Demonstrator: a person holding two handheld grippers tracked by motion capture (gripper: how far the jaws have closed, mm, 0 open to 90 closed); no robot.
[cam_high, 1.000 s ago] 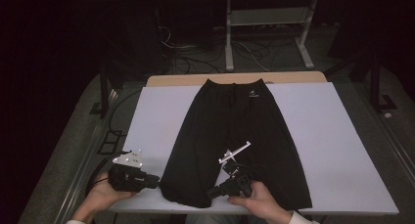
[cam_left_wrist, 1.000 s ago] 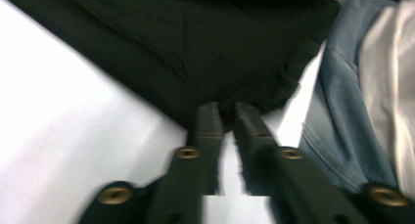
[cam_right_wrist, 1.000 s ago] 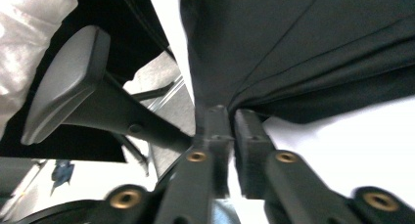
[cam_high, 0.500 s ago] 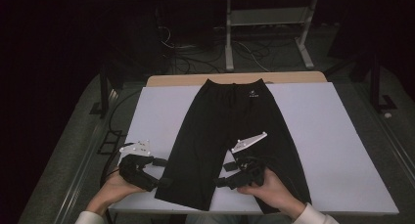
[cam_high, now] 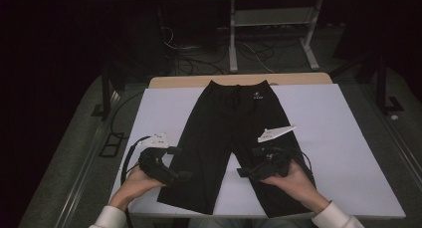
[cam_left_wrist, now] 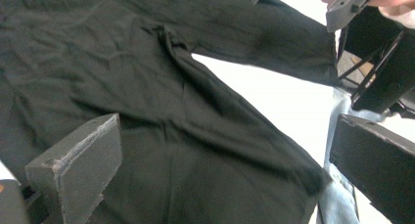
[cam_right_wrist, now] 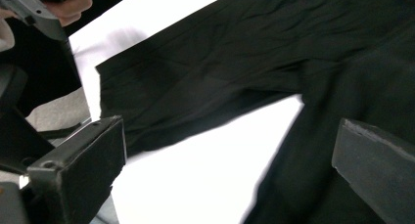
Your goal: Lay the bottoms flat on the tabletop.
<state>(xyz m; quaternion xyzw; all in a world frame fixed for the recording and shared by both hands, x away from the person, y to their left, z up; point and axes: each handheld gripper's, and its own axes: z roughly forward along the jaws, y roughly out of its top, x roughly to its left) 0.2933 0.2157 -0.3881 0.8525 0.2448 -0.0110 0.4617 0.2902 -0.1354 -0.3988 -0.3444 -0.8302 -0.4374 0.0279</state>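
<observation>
Left tool (cam_high: 171, 163) over the outer hem of the left trouser leg, jaws wide apart after just opening, nothing between them; probably let go of the cloth so that the leg lies flat. Black trousers (cam_high: 234, 133) spread lengthwise down the middle of the white bench (cam_high: 348, 153), waistband at the far edge, both legs fanned toward the near edge with a wedge of bare bench between them; likely laid out so for smoothing or folding. Right tool (cam_high: 251, 163) above the right leg near its hem, jaws likewise wide apart after just opening, likewise clamped on nothing. Both tools low and close to the hems, seemingly ready for a fresh hold there. From the high view: the whole layout, the pale logo by the waistband, the grey plates on top of each tool, cables on the floor beyond. From the left gripper view: creases around the crotch seam (cam_left_wrist: 169, 38) and a strip of light blue denim (cam_left_wrist: 337, 185) past the near edge, presumably the person's own clothing. From the right gripper view: the left leg's hem (cam_right_wrist: 105, 99) lying flat and square-cut, and the bright gap of bench (cam_right_wrist: 205, 160) between the legs.
</observation>
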